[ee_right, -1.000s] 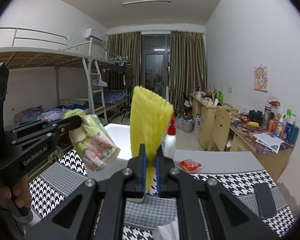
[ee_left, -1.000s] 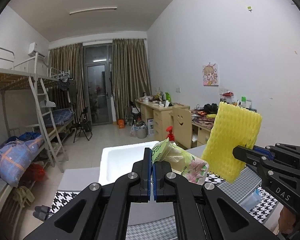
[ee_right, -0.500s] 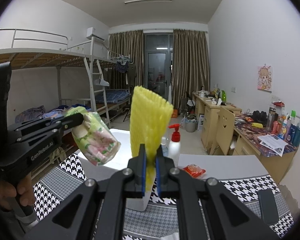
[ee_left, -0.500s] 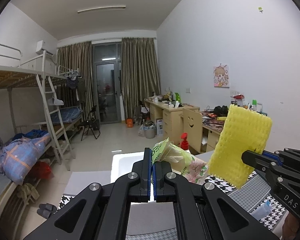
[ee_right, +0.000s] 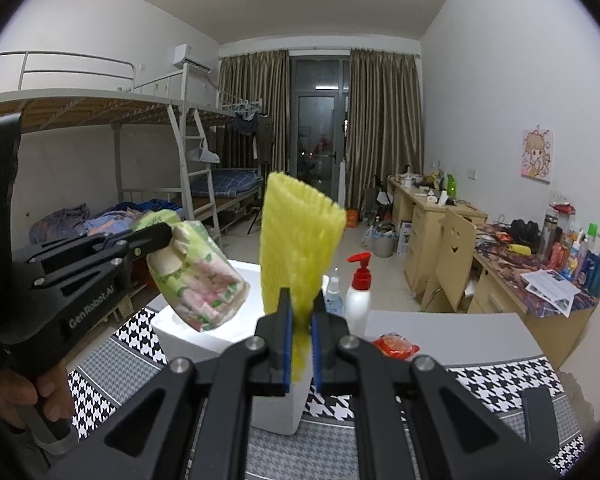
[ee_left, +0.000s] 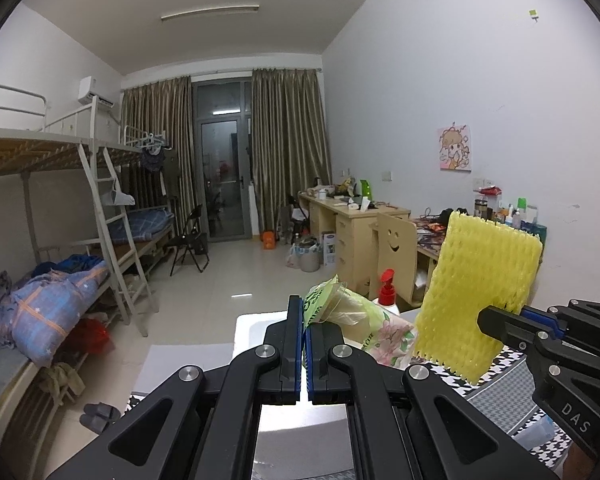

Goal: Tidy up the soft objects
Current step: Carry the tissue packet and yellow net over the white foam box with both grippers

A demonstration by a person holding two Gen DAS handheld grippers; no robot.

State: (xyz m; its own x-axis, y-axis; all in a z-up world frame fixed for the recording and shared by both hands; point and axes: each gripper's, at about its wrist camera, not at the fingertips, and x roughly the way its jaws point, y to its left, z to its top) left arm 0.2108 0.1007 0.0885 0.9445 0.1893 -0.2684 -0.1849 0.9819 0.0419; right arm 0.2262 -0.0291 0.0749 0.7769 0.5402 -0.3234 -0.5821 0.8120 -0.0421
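Over the last second both loads have been carried upward and across: the white foam box [ee_right: 204, 332] now sits lower in both views than before, so the items are well clear of the tabletop [ee_right: 452, 340] and, I judge, on their way to be dropped in that box. The left hand-held gripper [ee_left: 304, 320] is pressed together on the crinkled neck of a tissue pack [ee_left: 364, 332], a soft bundle in thin green plastic film with a pink floral print, which hangs off to the side. The right hand-held gripper [ee_right: 301, 344] pinches the lower end of a yellow foam net sleeve [ee_right: 300, 244], a flattened, ribbed mesh tube that stands upright. Both hang in the air above the box, near its front corner.
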